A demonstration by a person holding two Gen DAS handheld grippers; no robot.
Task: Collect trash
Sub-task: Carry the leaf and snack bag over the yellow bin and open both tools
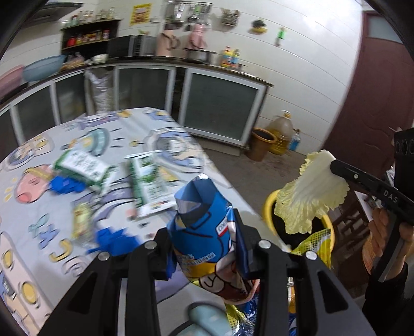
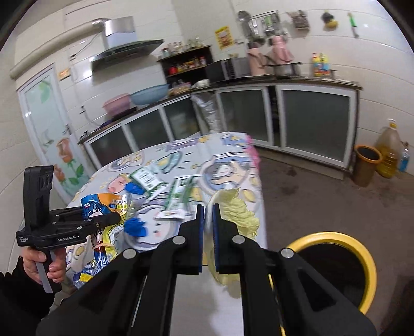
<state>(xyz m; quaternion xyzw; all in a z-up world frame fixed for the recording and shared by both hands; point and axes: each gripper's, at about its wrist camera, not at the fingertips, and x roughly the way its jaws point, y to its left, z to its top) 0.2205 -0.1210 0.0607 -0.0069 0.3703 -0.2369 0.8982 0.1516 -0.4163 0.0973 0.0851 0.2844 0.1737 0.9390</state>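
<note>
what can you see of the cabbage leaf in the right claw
The cabbage leaf is pale yellow-green with a white central rib and frilly, crinkled edges; it looks limp and fresh. The right claw is shut on its rib end, so the leaf hangs down from the pads. It is off the table, above the black bin with the yellow rim beside the table edge. Only the claw's pads seem to touch it.

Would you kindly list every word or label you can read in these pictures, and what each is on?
"DAS": right hand-held gripper, along its finger.
"GenRobot.AI": left hand-held gripper, on its body.
Blue snack bag, green-and-white packets, yellow wall poster: print too blurred or small to read.
</note>
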